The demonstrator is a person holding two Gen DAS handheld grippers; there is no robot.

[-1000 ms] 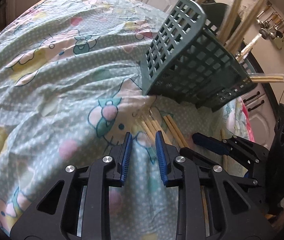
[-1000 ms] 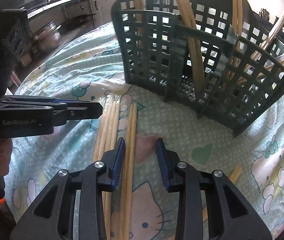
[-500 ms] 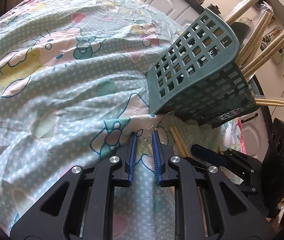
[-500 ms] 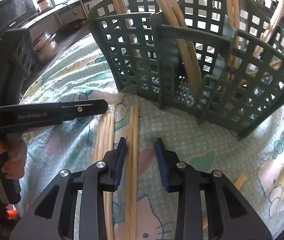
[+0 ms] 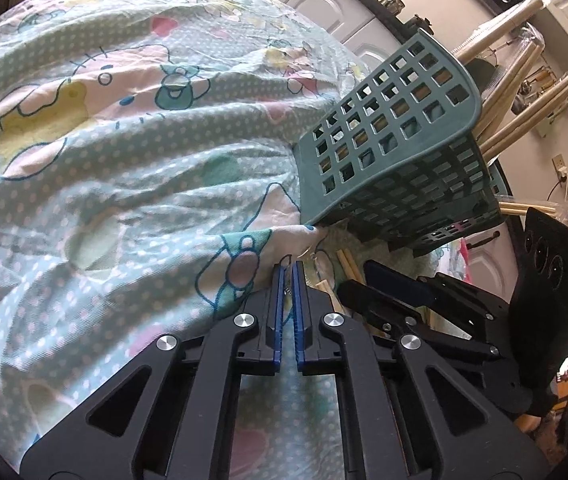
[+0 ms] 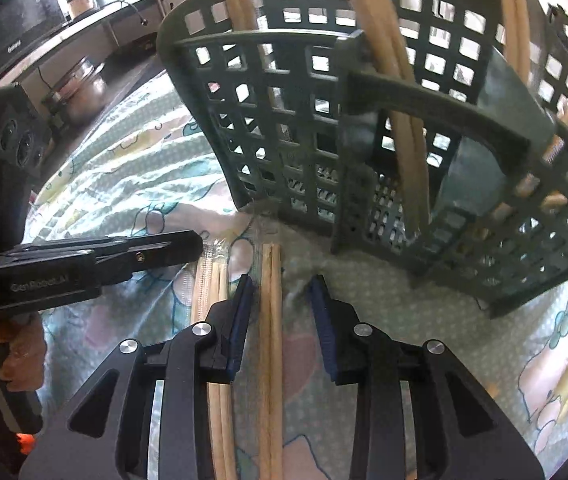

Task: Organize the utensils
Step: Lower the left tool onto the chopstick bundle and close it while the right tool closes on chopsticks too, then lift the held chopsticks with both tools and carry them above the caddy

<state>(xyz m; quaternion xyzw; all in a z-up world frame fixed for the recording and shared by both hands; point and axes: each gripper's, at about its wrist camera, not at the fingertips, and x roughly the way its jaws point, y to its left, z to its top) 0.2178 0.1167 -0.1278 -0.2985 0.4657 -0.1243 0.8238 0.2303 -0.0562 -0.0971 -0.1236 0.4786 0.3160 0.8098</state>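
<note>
Two chopsticks (image 6: 271, 320) between right gripper (image 6: 280, 300) pads.

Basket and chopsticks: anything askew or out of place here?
The basket looks tipped rather than flat on the cloth, chopsticks poking out at splayed angles. Two pairs are outside it on the cloth: one between the open right gripper fingers, a wrapped one beside it.

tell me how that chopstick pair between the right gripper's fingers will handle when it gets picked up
The chopstick pair looks thin, stiff and probably light. Being two loose round sticks, they may roll or split apart on the soft tablecloth as the open right gripper closes.
</note>
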